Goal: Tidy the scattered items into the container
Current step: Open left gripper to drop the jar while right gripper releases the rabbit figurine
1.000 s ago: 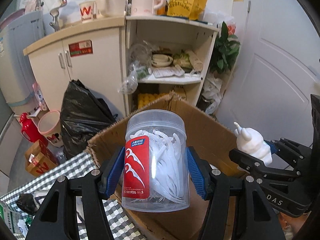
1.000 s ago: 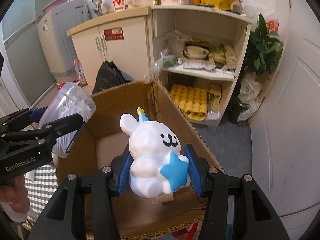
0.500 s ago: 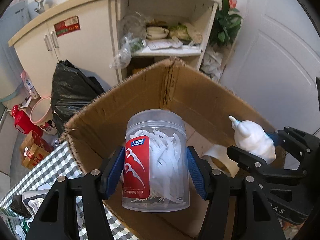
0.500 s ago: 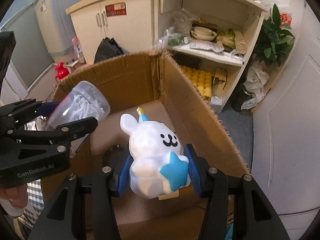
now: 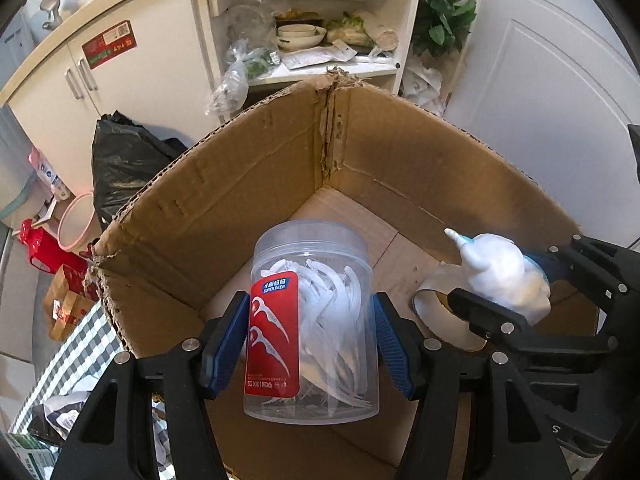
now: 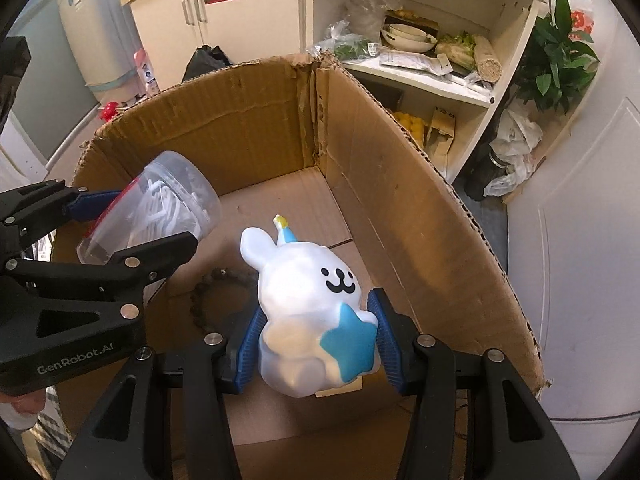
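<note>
My left fingers [image 5: 224, 344] are clamped on the one floss jar [image 5: 312, 344], its sides pressed between the blue pads; the right gripper [image 6: 316, 344] is clamped the same way on the one bunny [image 6: 308, 316]. Both are held above the floor of the single box [image 5: 248, 184], inside its walls, the jar to the left of the bunny. The left wrist view shows what the right does not — a tape roll [image 5: 436, 308] lying on the box floor under the bunny, and a strip of checked tabletop [image 5: 76, 352] at the box's left. The right wrist view alone shows a string of dark beads [image 6: 208, 288] on the box floor — and the jar tilted, lid away from me.
</note>
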The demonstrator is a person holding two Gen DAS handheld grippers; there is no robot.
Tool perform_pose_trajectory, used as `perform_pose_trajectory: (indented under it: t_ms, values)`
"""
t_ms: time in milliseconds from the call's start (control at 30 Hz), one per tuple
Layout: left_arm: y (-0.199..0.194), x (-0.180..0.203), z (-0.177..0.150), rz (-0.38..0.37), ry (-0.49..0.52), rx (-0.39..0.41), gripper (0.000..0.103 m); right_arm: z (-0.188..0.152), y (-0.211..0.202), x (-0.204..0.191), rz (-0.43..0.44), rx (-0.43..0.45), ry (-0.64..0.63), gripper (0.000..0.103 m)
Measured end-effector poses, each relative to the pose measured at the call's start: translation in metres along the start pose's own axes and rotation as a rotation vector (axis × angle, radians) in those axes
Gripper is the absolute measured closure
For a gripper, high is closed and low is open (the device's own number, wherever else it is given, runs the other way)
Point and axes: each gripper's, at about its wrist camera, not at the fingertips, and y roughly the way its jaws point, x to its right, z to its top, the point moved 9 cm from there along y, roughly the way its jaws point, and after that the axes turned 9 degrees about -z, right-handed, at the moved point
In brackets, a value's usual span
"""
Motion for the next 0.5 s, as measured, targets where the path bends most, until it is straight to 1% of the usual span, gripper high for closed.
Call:
perform_pose_trajectory:
  t_ms: [67,267,500]
  values:
    - [-0.001,0.0,0.002,0.002,-0.002,0.005,0.04,-0.001,0.001,-0.001,0.0,-0.003,0.0,0.053]
    - [-0.016,0.002,0.01,0.011,0.013,0.056,0.039,-0.004,0.002,-0.005,0.001,-0.009,-0.007,0.053]
    - [-0.033,-0.003,0.012,0.01,-0.009,0.089,0.038,-0.008,0.003,-0.009,0.001,-0.03,-0.018,0.053]
